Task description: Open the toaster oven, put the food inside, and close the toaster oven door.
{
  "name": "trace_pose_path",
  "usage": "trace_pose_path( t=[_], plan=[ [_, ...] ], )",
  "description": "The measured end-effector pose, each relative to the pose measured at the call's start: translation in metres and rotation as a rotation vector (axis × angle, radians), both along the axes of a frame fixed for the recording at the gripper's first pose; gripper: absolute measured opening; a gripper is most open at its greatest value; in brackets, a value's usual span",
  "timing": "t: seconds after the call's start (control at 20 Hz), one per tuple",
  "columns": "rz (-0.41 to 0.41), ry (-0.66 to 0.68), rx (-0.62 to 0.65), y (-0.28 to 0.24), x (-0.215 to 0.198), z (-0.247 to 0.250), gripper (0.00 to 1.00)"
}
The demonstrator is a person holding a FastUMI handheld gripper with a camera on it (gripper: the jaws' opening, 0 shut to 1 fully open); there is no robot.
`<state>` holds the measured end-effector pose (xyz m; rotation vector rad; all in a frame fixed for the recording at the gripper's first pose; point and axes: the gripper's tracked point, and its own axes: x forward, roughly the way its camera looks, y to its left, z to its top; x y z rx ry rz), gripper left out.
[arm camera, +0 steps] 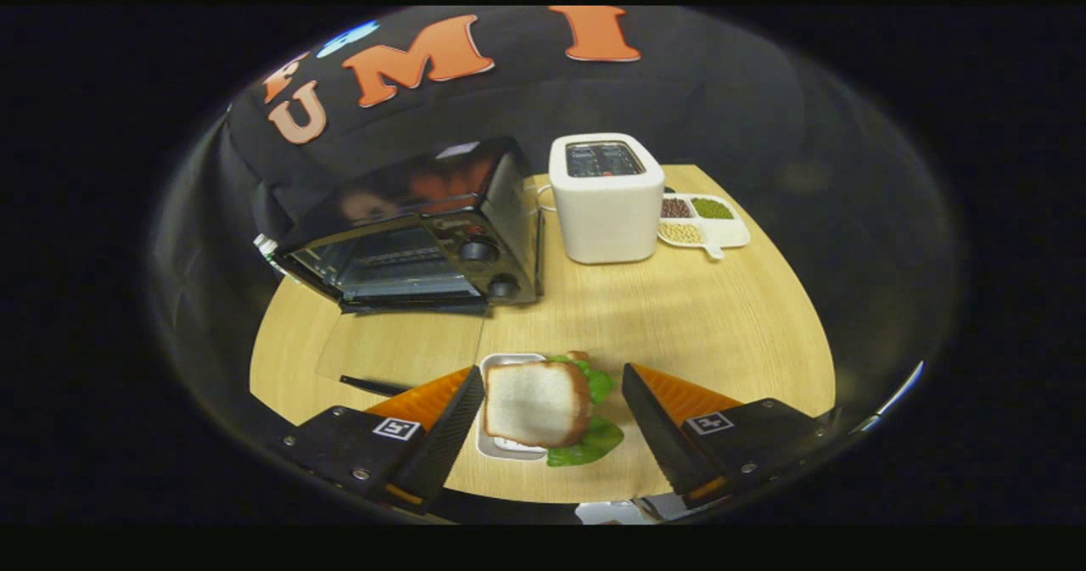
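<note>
A black toaster oven (416, 232) stands at the back left of the wooden table (721, 325). Its glass door (407, 346) hangs open and lies flat toward me, with the dark handle (373, 383) at its near edge. A sandwich (536, 403) of white bread and green lettuce rests on a small white tray (501, 448). My gripper (551, 374) is open, one finger on each side of the sandwich. The left finger is close against the tray's side. A gap separates the right finger from the lettuce.
A white pop-up toaster (606, 198) stands to the right of the oven. Behind it on the right is a white divided dish (708, 225) of beans and grains. Bare wood lies between the oven door and the sandwich.
</note>
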<state>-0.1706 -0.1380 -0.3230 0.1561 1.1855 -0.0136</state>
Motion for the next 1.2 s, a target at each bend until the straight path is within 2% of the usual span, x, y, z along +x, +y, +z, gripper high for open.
trace_pose_path(
  t=[0.15,0.2,0.35,0.45,0.5,0.6,0.75,1.2],
  plan=[
    [-0.055,0.076,0.097,-0.002,-0.01,-0.029,0.93],
    [-0.076,0.1,0.135,-0.002,-0.016,-0.038,0.87],
    [-0.162,0.152,0.29,0.016,-0.022,-0.053,0.78],
    [-0.198,0.166,0.354,0.022,-0.022,-0.055,0.64],
    [-0.214,0.175,0.384,0.026,-0.024,-0.053,0.53],
    [-0.228,0.171,0.406,0.03,-0.023,-0.046,0.42],
    [-0.199,0.112,0.348,0.027,-0.018,-0.031,0.34],
    [-0.247,-0.076,0.379,0.06,0.024,0.047,0.31]
  ],
)
